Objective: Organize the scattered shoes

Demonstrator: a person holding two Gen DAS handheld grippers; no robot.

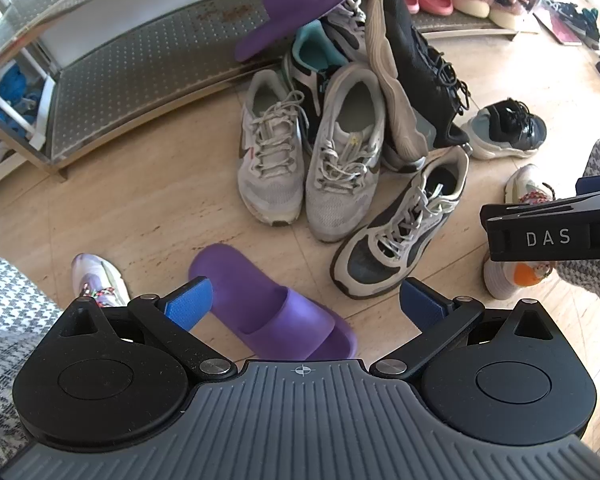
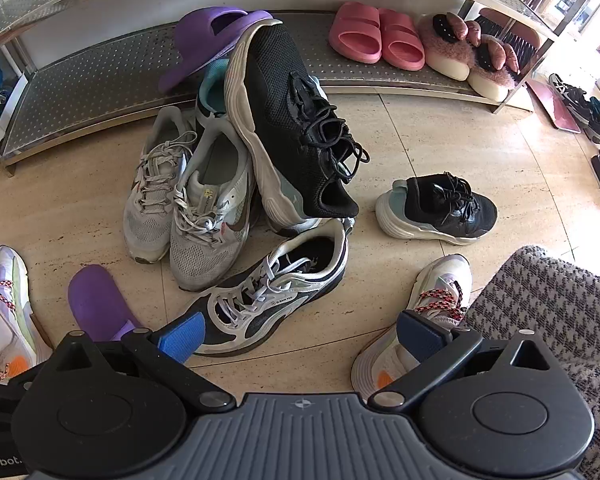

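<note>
Little of the sorting looks done. On the bottom shelf of the rack (image 2: 100, 92), the pink slides (image 2: 374, 36) and the furry slippers (image 2: 466, 54) sit paired at its right end; the rest of that shelf is bare.

Everything else lies on the floor in front of the rack. A pile (image 2: 236, 168) sits against the rack's front edge: two grey trainers (image 2: 180, 200) side by side, a black trainer (image 2: 296, 120) tipped on its side over them, a teal-lined shoe (image 1: 320, 60) underneath, and one purple slide (image 1: 300, 4) leaning from the pile onto the shelf. A black-and-white trainer (image 2: 276, 296) lies at the pile's near side, the second black trainer (image 2: 440, 212) stands apart to the pile's right, and the other purple slide (image 1: 268, 308) lies alone, further from the rack. So by my reading four pairs wait to be matched and shelved.

The left tool (image 1: 304, 304) hangs wide open and empty above the loose purple slide. The right tool (image 2: 300, 338) is likewise spread wide and empty, over the black-and-white trainer's toe.

The teal-lined shoe is mostly buried, so its mate cannot be confirmed. The pastel trainers (image 2: 432, 320) seem to be worn by the person, beside houndstooth fabric (image 2: 560, 312). More shoes (image 2: 580, 104) beyond the rack's right end are too small to identify, as are blue items (image 1: 8, 92) past its left end.
</note>
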